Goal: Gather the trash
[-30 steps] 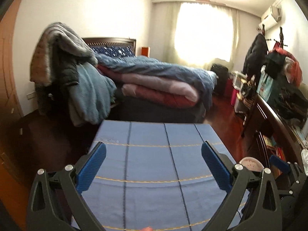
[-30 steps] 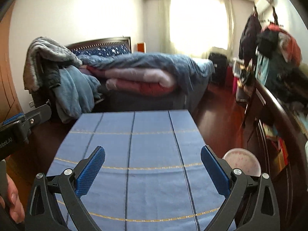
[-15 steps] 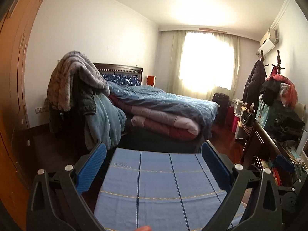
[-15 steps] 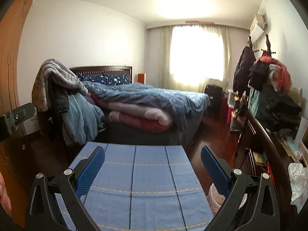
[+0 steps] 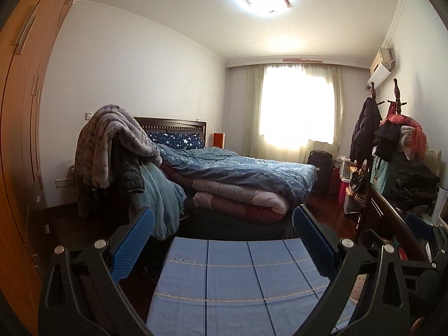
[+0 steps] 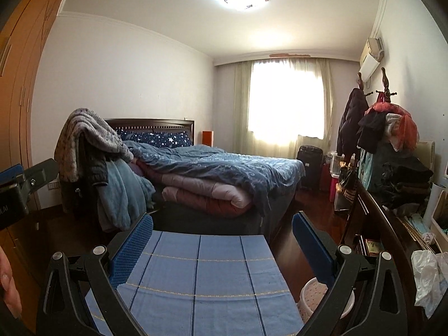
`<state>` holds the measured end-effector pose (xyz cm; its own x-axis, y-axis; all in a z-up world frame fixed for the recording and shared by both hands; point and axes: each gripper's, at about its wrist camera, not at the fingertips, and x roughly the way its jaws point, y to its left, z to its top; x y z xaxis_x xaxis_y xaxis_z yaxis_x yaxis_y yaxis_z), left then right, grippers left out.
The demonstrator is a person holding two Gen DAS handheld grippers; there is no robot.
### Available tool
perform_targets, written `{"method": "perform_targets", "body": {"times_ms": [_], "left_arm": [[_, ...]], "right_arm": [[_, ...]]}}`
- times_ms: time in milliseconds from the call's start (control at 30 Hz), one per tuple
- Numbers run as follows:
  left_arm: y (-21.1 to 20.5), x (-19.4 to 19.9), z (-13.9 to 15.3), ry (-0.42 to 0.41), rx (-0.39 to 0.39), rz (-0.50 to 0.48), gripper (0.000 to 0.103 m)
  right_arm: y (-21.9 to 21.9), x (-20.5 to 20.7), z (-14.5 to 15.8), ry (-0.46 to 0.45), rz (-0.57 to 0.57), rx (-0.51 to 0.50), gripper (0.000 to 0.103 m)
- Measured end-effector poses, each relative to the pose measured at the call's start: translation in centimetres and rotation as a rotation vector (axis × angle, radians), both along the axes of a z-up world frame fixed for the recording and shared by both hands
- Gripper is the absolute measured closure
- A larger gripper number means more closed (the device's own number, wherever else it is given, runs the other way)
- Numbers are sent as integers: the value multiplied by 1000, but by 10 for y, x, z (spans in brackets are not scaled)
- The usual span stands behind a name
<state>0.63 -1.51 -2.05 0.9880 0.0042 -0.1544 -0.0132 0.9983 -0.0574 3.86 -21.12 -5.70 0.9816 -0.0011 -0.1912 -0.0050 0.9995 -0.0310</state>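
Blue-padded and spread wide, gripping nothing: left gripper [image 5: 224,240] and right gripper [image 6: 222,240], both raised level over a blue striped cloth [image 6: 196,274] directly beneath the fingers. Straight ahead beyond the cloth, a bed [image 6: 224,173] heaped with blue and pink quilts; ahead-left, a chair buried under a grey blanket [image 6: 84,128] and teal throw. Off the right gripper's right finger, partly hidden behind it, a pale speckled waste basket [image 6: 310,294] on the dark floor beside the cloth. Farther right, on a crowded dark wooden sideboard [image 6: 372,215], a crumpled white plastic bag [image 6: 428,274], wrinkled and translucent. Above it, a coat stand [image 6: 383,103] loaded with clothes. At the right view's left edge, a hand [image 6: 8,285], holding the left tool.
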Motion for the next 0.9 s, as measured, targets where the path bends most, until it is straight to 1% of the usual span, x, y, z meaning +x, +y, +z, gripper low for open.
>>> {"method": "perform_targets", "body": {"times_ms": [500,900], "left_arm": [[1,-9,7,-21,2,-9,3],[-2,-11,8,-26,11,-13,3]], "right_arm": [[-9,-14,10,-33,-17,15,4],[-12,-15,10,-40,-21,15,4]]}}
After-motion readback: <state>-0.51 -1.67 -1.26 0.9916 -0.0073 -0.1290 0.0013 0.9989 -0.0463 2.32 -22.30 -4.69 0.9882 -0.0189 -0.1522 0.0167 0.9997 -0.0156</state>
